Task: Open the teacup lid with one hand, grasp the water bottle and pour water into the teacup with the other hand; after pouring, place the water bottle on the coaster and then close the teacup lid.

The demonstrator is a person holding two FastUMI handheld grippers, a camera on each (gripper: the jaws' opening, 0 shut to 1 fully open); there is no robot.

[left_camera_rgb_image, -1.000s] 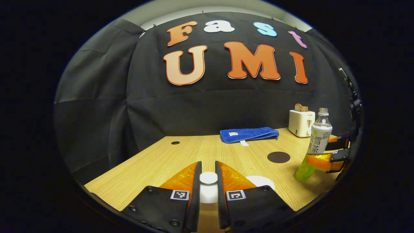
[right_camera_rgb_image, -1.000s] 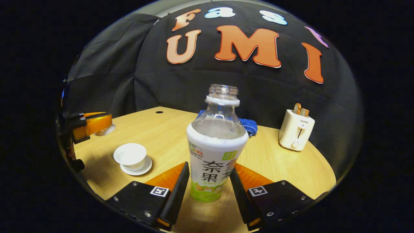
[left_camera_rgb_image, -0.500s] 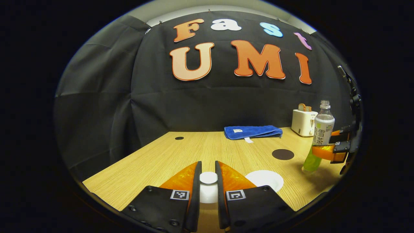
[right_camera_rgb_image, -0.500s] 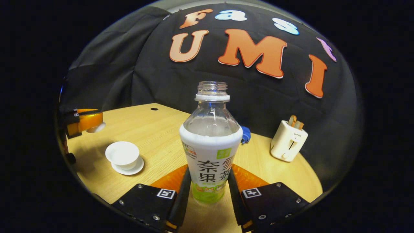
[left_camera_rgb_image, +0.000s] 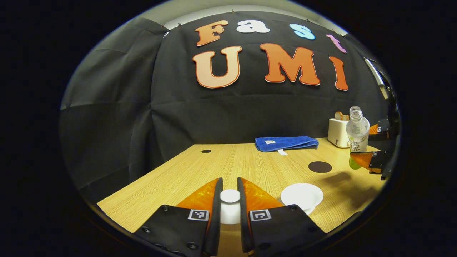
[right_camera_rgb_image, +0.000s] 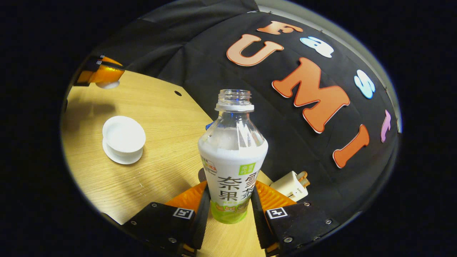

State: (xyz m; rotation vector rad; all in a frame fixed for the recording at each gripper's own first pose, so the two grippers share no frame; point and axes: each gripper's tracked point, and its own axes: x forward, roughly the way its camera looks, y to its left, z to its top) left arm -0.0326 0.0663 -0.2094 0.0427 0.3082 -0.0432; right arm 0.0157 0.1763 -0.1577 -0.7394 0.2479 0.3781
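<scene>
right gripper [right_camera_rgb_image: 228,210] tilted, clamping water bottle [right_camera_rgb_image: 232,160]

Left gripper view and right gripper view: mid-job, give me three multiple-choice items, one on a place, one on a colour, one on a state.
1. The round dark coaster lies:
A. bare on the wooden table
B. under the teacup
C. on the towel

2. The folded cloth towel is:
A. red
B. blue
C. green

3. The clear plastic water bottle is:
A. capped
B. lying down
C. uncapped, gripped

Answers:
1 A, nothing stands on it.
2 B, plainly blue.
3 C, the right hand-held gripper clamps its label and the neck is open. The left hand-held gripper holds the white teacup lid off the white teacup.
</scene>
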